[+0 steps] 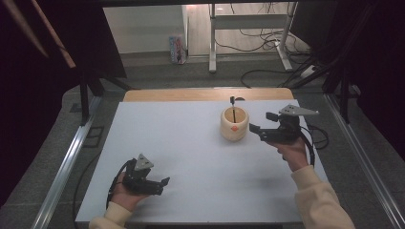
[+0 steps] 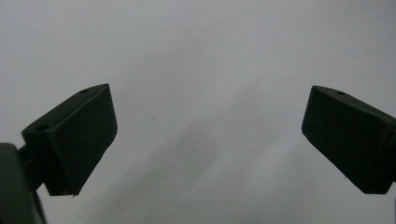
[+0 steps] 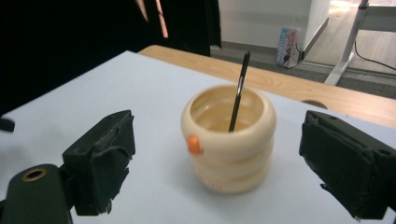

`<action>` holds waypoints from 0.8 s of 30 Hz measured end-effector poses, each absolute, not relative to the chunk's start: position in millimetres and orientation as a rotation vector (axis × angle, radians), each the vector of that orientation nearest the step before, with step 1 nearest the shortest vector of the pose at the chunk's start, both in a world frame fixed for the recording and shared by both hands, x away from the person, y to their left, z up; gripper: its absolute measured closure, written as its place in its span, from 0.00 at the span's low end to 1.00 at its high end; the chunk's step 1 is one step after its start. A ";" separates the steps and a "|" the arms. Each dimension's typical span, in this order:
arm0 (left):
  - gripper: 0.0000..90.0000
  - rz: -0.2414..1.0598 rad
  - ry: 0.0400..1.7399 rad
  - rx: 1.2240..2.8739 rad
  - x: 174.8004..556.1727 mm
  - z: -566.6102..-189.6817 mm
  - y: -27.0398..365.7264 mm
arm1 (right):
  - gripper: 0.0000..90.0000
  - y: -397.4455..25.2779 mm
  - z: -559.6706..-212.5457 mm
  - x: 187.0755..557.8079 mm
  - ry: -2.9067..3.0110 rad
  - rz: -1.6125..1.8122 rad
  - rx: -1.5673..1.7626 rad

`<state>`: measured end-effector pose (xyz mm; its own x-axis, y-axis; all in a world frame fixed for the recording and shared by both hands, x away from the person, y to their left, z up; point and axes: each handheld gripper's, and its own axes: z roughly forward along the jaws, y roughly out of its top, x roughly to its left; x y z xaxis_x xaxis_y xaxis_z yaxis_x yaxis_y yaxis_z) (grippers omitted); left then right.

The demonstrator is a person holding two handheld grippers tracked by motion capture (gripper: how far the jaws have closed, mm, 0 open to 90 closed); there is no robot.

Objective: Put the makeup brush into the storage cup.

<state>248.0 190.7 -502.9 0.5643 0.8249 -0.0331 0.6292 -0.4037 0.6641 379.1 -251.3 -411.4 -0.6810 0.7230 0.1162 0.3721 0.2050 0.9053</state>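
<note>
- The white table top [image 1: 191, 157] is the largest thing here; it is bare across its whole middle and left half, so there is wide open room between the two grippers.
- A strip of bare wood [image 1: 157, 95] shows along the far edge of the white sheet; metal rails run down both long sides of the table.
- The cream cup [image 1: 234, 123] stands upright on the far right part of the sheet, near the far edge and well in from the right edge. Its wall is ribbed in rounded rings, with a small orange knob [image 3: 194, 144] on the side.
- A thin black stick [image 3: 238, 91] stands inside the cup, leaning against the rim and rising above it; nothing else can be made out inside.
- The right gripper [image 1: 261, 133] is held just right of the cup, aimed at it, apart from it. Its jaws stand wide open, one on each side of the cup in the right gripper view, gripping nothing.
- The left gripper [image 1: 161, 184] sits low near the near-left edge, well apart from the cup. Its jaws are spread wide over bare white surface, with nothing between them.
</note>
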 end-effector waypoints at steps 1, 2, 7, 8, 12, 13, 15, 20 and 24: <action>0.05 0.398 1.160 2.164 248.0 -502.9 190.8 | 0.12 -252.6 -412.2 376.0 2.154 1.462 1.024; 0.05 0.397 1.160 2.164 248.1 -503.0 190.9 | 0.12 -254.1 -413.5 371.8 2.162 1.458 1.023; 0.05 0.402 1.152 2.163 248.5 -502.5 191.5 | 0.12 -261.6 -420.4 354.4 2.190 1.431 1.013; 0.05 0.402 1.151 2.163 248.5 -502.4 191.5 | 0.12 -263.4 -422.0 351.5 2.195 1.423 1.014; 0.05 0.404 1.148 2.160 248.0 -501.8 191.3 | 0.12 -269.2 -428.9 340.7 2.208 1.405 1.022; 0.05 0.405 1.147 2.160 247.8 -501.6 191.2 | 0.12 -270.5 -430.8 338.1 2.211 1.399 1.023; 0.05 0.405 1.144 2.162 247.5 -501.5 190.8 | 0.12 -273.2 -435.5 332.9 2.220 1.400 1.037; 0.05 0.404 1.141 2.165 247.9 -501.6 190.4 | 0.12 -277.8 -444.5 316.6 2.245 1.357 1.028; 0.05 0.403 1.141 2.165 248.6 -501.4 190.5 | 0.12 -281.8 -450.8 302.3 2.261 1.329 1.011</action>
